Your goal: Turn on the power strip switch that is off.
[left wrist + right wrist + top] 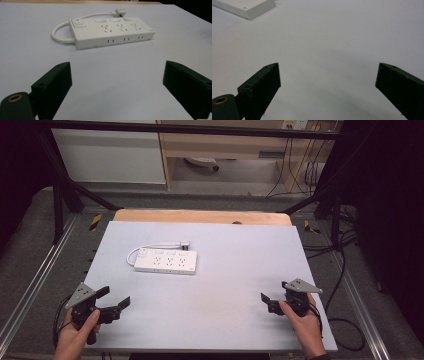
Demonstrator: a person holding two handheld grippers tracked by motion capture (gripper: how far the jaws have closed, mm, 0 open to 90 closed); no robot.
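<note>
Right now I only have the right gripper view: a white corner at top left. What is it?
Observer: A white power strip, lying flat on the table.
Operator: Is it plugged in?
Observer: No. Its short cable loops round the switch end and the plug lies on the table behind the strip.
Operator: Where is the left gripper?
Observer: The left gripper is near the table's front left corner, open, holding nothing, aimed at the strip.
Operator: Is the strip's switch visible?
Observer: Yes, at the cable end, with a small red mark beside it.
</note>
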